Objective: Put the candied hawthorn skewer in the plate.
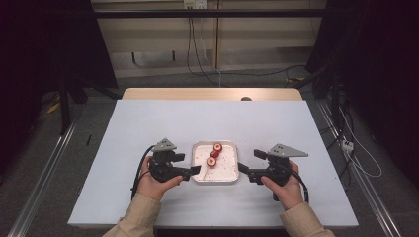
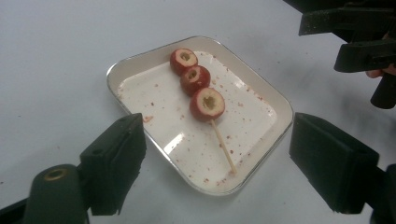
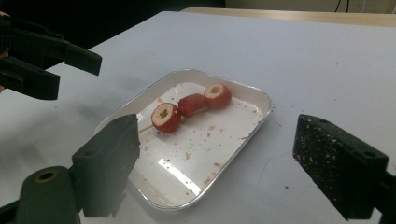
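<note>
In the tray (image 2: 261,93) on the counter (image 1: 148,123) lies your light, brittle fruit skewer (image 2: 201,91); with both tools, left tool (image 1: 196,170) and right tool (image 1: 241,167), apart and empty, pinch its bare stick end.

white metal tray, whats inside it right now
Inside the white rectangular metal tray lies a thin wooden skewer threaded through three cored red fruit pieces, with red crumbs scattered about. The stick's part inside the fruit is hidden.
</note>
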Demonstrator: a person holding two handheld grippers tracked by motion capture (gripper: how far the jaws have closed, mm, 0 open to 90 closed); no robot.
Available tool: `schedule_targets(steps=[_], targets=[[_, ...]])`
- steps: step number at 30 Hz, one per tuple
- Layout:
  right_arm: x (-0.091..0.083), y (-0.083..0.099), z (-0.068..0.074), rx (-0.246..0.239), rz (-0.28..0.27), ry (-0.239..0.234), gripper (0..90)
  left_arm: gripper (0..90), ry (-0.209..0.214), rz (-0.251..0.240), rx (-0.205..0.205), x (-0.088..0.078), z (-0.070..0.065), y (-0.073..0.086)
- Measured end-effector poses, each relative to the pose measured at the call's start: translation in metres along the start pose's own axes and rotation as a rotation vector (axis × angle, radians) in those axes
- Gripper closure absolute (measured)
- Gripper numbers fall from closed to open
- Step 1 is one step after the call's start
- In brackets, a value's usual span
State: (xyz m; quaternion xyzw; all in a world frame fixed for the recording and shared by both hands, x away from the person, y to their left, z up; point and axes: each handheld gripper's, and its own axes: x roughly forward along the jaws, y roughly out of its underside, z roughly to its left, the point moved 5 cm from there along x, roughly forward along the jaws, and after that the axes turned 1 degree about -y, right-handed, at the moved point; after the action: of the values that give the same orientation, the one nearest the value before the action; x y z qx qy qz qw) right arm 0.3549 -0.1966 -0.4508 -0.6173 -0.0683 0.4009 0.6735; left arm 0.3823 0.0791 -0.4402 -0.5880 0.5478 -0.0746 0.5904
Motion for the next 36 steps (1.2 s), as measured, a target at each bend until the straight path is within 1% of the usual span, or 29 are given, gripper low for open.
schedule_targets(steps=[4, 6, 8, 10, 15, 24, 29, 33, 34, 36], targets=[[-0.003, 0.001, 0.0, 0.0, -0.001, -0.005, 14.2, 15.5, -0.004, -0.006, 0.011, -0.005, 0.003, 0.001], [-0.005, 0.001, 0.0, -0.007, -0.002, -0.003, 14.2, 14.9, -0.008, -0.018, 0.016, -0.008, 0.004, 0.002], [-0.006, 0.001, -0.001, -0.001, -0.006, -0.001, 14.2, 14.4, -0.012, -0.023, 0.011, -0.01, 0.005, 0.004], [-0.008, 0.002, -0.002, -0.004, -0.006, 0.002, 14.2, 13.8, -0.015, -0.031, 0.017, -0.013, 0.007, 0.005], [-0.01, 0.005, -0.004, -0.007, -0.001, 0.003, 14.1, 12.4, -0.002, -0.039, 0.008, -0.019, 0.011, 0.008], [-0.015, 0.012, -0.007, -0.013, 0.01, 0.003, 14.0, 11.4, -0.012, -0.05, 0.006, -0.029, 0.018, 0.013], [-0.019, 0.017, -0.009, -0.02, 0.019, 0.012, 13.9, 11.3, -0.016, -0.053, 0.007, -0.036, 0.022, 0.016], [-0.022, 0.019, -0.011, -0.023, 0.021, 0.014, 13.8, 10.7, -0.02, -0.066, 0.002, -0.041, 0.025, 0.019], [-0.023, 0.019, -0.011, -0.023, 0.018, 0.012, 13.8, 10.7, -0.021, -0.06, 0.002, -0.042, 0.025, 0.02], [-0.024, 0.019, -0.012, -0.024, 0.018, 0.017, 13.8, 10.7, -0.021, -0.065, 0.002, -0.044, 0.027, 0.021]])
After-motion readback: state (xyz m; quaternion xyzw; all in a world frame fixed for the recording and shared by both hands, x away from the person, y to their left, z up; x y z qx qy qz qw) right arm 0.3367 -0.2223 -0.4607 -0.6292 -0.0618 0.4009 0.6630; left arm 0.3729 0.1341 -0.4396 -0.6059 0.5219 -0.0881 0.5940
